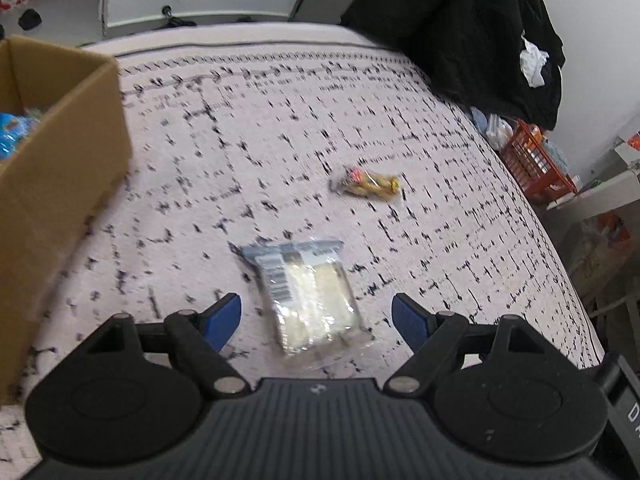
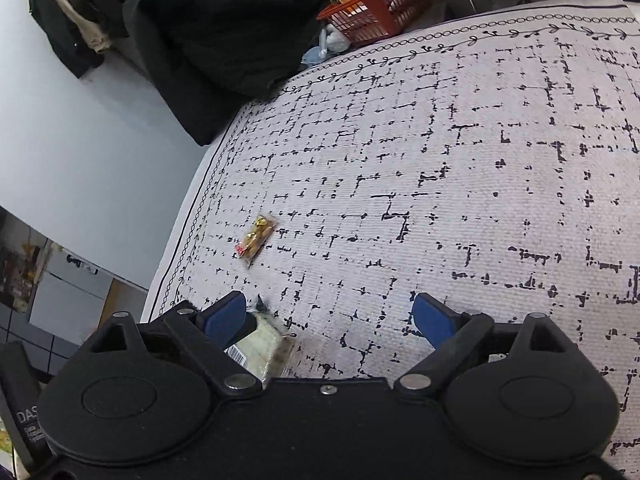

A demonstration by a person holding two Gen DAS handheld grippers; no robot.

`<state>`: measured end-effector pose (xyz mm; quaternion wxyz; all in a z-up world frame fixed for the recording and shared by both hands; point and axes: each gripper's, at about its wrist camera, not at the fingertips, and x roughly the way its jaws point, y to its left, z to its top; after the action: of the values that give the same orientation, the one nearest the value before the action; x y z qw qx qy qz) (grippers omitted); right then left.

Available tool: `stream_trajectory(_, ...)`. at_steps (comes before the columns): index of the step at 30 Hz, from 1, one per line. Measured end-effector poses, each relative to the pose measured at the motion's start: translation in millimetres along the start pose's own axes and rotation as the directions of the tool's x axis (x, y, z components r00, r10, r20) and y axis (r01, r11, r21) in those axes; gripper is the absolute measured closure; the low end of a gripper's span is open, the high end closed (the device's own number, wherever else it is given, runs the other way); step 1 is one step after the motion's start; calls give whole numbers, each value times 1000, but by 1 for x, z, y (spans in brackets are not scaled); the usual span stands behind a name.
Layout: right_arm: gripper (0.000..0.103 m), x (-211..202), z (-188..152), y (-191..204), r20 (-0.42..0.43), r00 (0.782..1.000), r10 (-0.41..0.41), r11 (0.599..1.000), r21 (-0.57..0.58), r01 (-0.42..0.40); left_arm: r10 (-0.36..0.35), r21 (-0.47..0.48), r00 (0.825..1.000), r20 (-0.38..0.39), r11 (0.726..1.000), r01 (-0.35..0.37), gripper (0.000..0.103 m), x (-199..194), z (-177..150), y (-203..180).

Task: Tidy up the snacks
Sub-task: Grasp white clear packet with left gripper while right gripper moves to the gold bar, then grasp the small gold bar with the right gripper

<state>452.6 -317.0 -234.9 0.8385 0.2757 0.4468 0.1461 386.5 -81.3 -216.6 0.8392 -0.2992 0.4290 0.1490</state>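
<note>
A clear packet of pale biscuits with a barcode label lies on the patterned cloth between the spread blue pads of my left gripper, which is open and holds nothing. Farther off lies a small yellow and red snack packet. A cardboard box with blue-wrapped snacks inside stands at the left. In the right wrist view my right gripper is open over bare cloth; the biscuit packet peeks out under its left finger and the yellow packet lies ahead to the left.
The patterned cloth covers a wide flat surface with edges at the left of the right wrist view. A black garment is heaped at the far edge, beside an orange basket. Shelves and floor clutter lie beyond the right edge.
</note>
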Motion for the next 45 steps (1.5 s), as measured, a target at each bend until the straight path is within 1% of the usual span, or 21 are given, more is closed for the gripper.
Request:
stream_trajectory(3,12,3,1,-2,-4,1000,0,1000,9,0,-12,-15,1000,-16,1000,12,22,8,-1,-2)
stream_trajectory(6,12,10,3,-1,-6,1000,-19,1000,7,19,-15,-19,1000,-25,1000,14,22,17,-1,-2)
stream_trajectory(8,12,15,5,-3,-8,999,-37,999,12,37,3,-15,999,-47,1000,-4,26,25,1,-1)
stream_trajectory(9,12,18,6,-4,-6,999,-34,999,20,34,14,-6,999,-40,1000,-14,32,25,2,-2)
stream_trajectory(10,12,21,7,-4,-6,1000,-27,999,30,27,33,13,999,-34,999,-32,43,25,4,-3)
stream_trajectory(11,12,24,8,-4,-6,1000,-20,999,43,20,50,23,998,-35,999,-49,48,26,5,-4)
stream_trajectory(13,12,29,9,-1,-1,1000,-13,999,50,13,41,11,998,-37,999,-41,53,26,9,1)
stream_trajectory(15,12,37,9,3,-3,1000,-10,999,41,10,40,19,999,-33,999,-40,54,24,13,3)
stream_trajectory(18,12,49,9,13,-15,1000,10,1000,25,-10,47,11,999,-19,999,-47,55,19,20,9)
stream_trajectory(22,14,57,12,27,-4,999,46,999,-6,-46,48,8,999,19,999,-48,56,9,33,18)
stream_trajectory(24,18,63,14,33,-3,998,64,998,-11,-64,50,17,998,40,999,-51,56,4,40,20)
stream_trajectory(26,28,70,17,39,-12,997,78,997,-18,-78,50,21,997,61,998,-52,56,-1,48,22)
stream_trajectory(31,37,85,20,51,-28,994,105,994,-30,-106,43,18,994,104,999,-45,56,-8,68,28)
stream_trajectory(34,42,97,21,59,-47,993,108,993,-41,-109,42,1,993,114,999,-42,56,-7,79,32)
stream_trajectory(38,46,110,24,68,-56,993,102,992,-65,-105,38,-5,992,119,999,-38,56,-1,88,34)
stream_trajectory(43,48,132,31,72,-71,995,76,994,-79,-82,37,-16,994,106,999,-36,56,15,95,36)
stream_trajectory(45,49,138,36,71,-71,994,79,993,-81,-84,37,-19,994,99,999,-35,56,21,97,38)
